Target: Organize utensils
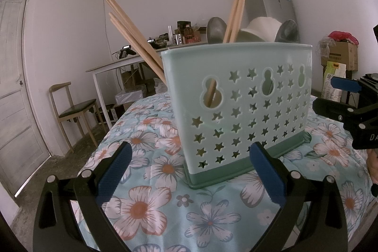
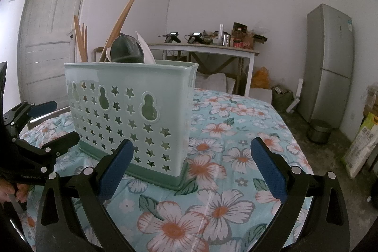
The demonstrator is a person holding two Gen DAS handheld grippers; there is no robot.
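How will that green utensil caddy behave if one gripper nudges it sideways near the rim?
Probably tips rather than slides: the utensil caddy is tall and narrow, on a soft floral quilt that likely grips its base. Chopsticks and spoons stick out above the rim, so it may be top-heavy. Its thin perforated plastic walls likely flex.

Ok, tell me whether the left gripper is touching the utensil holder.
Apart. In the left wrist view the left gripper is open and empty, and flowered cloth shows between its fingers and the utensil holder base.
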